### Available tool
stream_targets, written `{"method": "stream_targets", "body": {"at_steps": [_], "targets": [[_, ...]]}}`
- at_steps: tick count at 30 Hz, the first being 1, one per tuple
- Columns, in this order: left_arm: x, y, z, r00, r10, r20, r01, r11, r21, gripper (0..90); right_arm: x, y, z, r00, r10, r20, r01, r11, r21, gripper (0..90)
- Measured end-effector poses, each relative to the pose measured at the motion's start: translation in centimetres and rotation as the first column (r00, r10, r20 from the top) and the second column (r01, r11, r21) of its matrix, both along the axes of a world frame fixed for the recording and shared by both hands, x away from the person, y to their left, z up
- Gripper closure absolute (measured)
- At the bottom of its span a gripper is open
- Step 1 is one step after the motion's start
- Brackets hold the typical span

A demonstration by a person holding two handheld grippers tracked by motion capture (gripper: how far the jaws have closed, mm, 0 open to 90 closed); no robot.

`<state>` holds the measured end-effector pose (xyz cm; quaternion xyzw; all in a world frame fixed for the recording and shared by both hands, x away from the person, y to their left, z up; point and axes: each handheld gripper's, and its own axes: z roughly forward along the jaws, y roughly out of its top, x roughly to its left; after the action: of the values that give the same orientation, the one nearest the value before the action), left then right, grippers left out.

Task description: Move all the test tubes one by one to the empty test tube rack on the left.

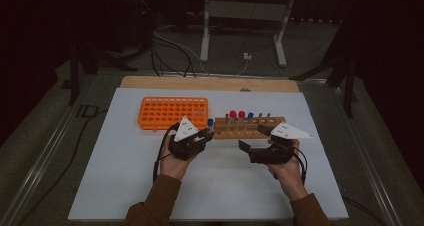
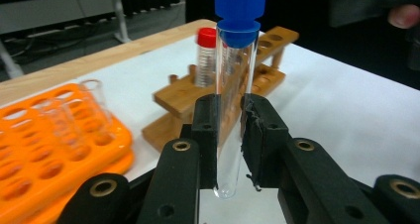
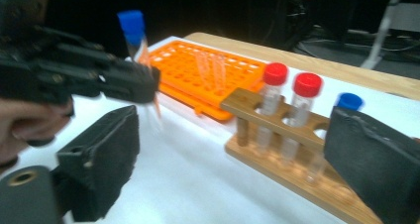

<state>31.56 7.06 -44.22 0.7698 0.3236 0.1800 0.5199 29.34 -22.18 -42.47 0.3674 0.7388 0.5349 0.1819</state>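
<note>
Care matters as we carry the blue-capped tube (image 2: 234, 85), clamped upright in the left gripper (image 2: 229, 135) between wooden rack (image 1: 248, 126) and orange rack (image 1: 172, 111), while the right gripper (image 3: 233, 149) gapes empty.

A lab set-up: capped test tubes (image 3: 274, 97) stand in a wooden rack (image 1: 248, 127) beside an orange tube tray (image 1: 172, 112) on a white surface (image 1: 210, 186), cables (image 1: 170, 51) trailing across the far floor.
</note>
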Motion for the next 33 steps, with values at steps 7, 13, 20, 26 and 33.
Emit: {"method": "stream_targets", "body": {"at_steps": [7,13,20,26,33], "targets": [[1.3,1.8,0.2,0.9976,0.069,0.007,-0.069,0.9974,-0.022,77.1,-0.8,-0.8,-0.5,1.0,-0.001,0.005,0.001,1.0,-0.005,3.2],[2.5,2.9,0.5,0.9924,0.122,0.012,-0.122,0.9919,-0.037,77.1,-1.1,-1.1,-0.3,0.9999,-0.012,0.012,0.012,0.9999,0.006,2.8],[3.6,3.6,0.5,0.9882,0.152,0.017,-0.151,0.9874,-0.048,77.1,-1.3,-1.1,0.0,0.9994,-0.012,0.031,0.012,0.9998,0.013,2.5],[4.6,3.8,0.2,0.9827,0.184,0.022,-0.183,0.9827,-0.027,77.1,-1.4,-1.1,0.1,0.9993,-0.009,0.035,0.008,0.9996,0.026,2.0],[5.8,3.8,-0.6,0.9743,0.224,0.02,-0.224,0.9742,-0.027,77.1,-1.4,-1.1,0.0,0.9993,-0.016,0.032,0.015,0.9995,0.027,1.0]]}}
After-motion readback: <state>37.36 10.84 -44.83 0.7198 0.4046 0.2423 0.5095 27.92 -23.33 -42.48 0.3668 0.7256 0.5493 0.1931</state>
